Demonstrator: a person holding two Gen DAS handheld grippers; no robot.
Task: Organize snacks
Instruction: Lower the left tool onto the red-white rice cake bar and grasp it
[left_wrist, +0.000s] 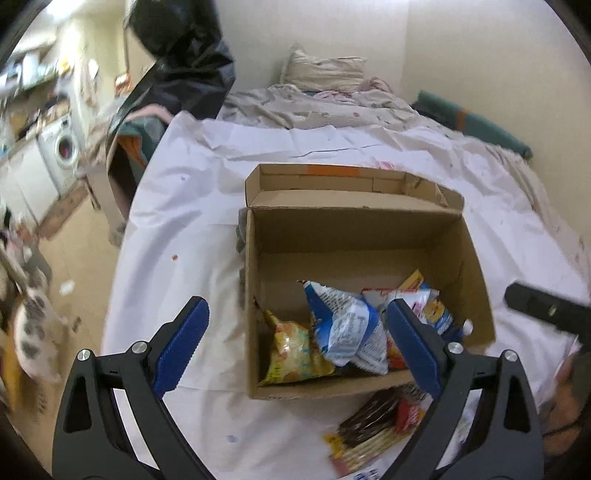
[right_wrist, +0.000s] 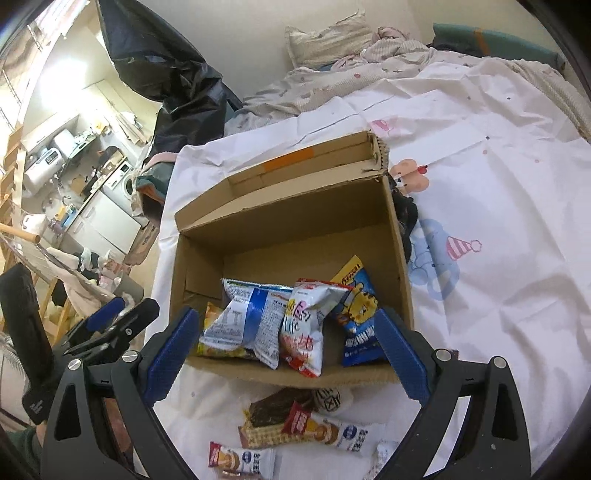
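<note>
An open cardboard box (left_wrist: 255, 258) (right_wrist: 288, 206) stands on a white sheet. Inside lie a yellow bag (left_wrist: 291, 350) (right_wrist: 210, 332), a blue-and-white bag (left_wrist: 347, 325) (right_wrist: 247, 317), a red-and-white bag (right_wrist: 306, 325) and a blue bag with a yellow cartoon cat (right_wrist: 358, 314). In front of the box lie loose snacks: a chocolate wafer pack (right_wrist: 277, 410) (left_wrist: 373, 417) and wrapped bars (right_wrist: 325, 428). My left gripper (left_wrist: 297, 304) (right_wrist: 131, 304) hangs open over the box's near left corner. My right gripper (right_wrist: 286, 314) is open and empty above the box's front edge.
The sheet (right_wrist: 498, 221) covers a bed with a crumpled blanket (left_wrist: 314, 107) and a pillow (right_wrist: 325, 37) at the far end. A black plastic bag (right_wrist: 173, 74) hangs at the back left. The bed's left edge drops to a floor (left_wrist: 81, 258); a kitchen with a washing machine (left_wrist: 62, 151) lies beyond.
</note>
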